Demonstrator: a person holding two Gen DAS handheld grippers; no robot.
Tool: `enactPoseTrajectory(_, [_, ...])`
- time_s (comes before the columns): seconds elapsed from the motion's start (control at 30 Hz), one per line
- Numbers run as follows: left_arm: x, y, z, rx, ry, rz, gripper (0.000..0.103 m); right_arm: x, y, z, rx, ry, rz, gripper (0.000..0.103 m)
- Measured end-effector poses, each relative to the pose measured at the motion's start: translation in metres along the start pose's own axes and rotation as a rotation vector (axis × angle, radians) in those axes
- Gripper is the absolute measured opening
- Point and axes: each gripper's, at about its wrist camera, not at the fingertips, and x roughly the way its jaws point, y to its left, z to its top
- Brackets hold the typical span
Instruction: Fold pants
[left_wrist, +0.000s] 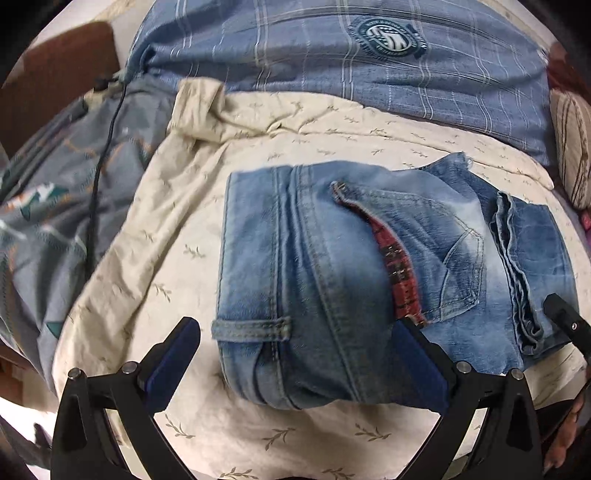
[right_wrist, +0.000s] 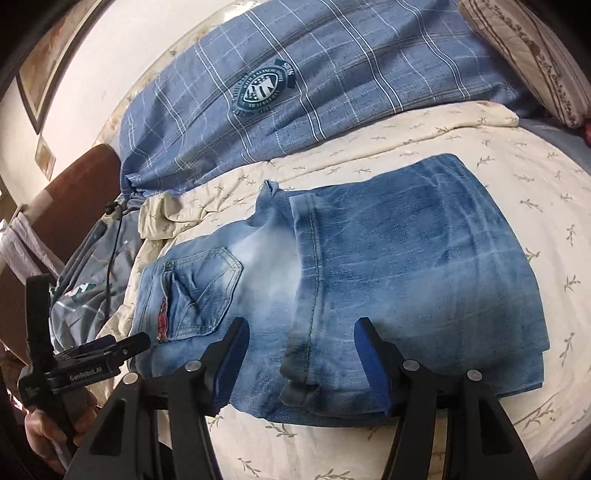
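Folded jeans (right_wrist: 369, 258) flat on cream sheet (right_wrist: 517, 166), both claws parted and gripping nothing, right claw (right_wrist: 299, 362) over the near edge, left claw (left_wrist: 295, 354) at waistband end, plaid quilt (right_wrist: 314, 74) behind, cable (left_wrist: 99, 177) leftward

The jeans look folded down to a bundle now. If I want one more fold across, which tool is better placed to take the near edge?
Probably the right tool: its open fingers straddle the near edge of the jeans at the seam. The left tool is also open, over the waistband end.

Cream leaf-print bedsheet (right_wrist: 480, 155), plaid quilt (right_wrist: 332, 74)
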Motion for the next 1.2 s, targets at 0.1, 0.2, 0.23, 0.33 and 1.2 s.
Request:
enactPoseTrajectory(0.1, [-0.005, -0.006, 0.001, 0.023, -0.019, 0.017, 0.103, 0.0, -0.002, 0.001, 0.013, 0.001, -0.002, 0.063])
enactPoseTrajectory(0.2, [-0.008, -0.01, 0.003, 0.039, -0.036, 0.031, 0.103, 0.0, -0.005, 0.001, 0.026, -0.004, 0.002, 0.063])
enactPoseTrajectory(0.23, [-0.009, -0.012, 0.003, 0.04, -0.037, 0.033, 0.103, 0.0, -0.005, 0.001, 0.031, -0.004, 0.002, 0.063])
enactPoseTrajectory(0.33, [-0.008, -0.013, 0.005, 0.042, -0.036, 0.033, 0.103, 0.001, -0.007, 0.002, 0.043, 0.004, 0.007, 0.063])
enactPoseTrajectory(1.2, [-0.043, -0.01, 0.01, 0.017, -0.164, 0.086, 0.103, 0.019, -0.012, 0.001, 0.079, 0.046, -0.043, 0.063])
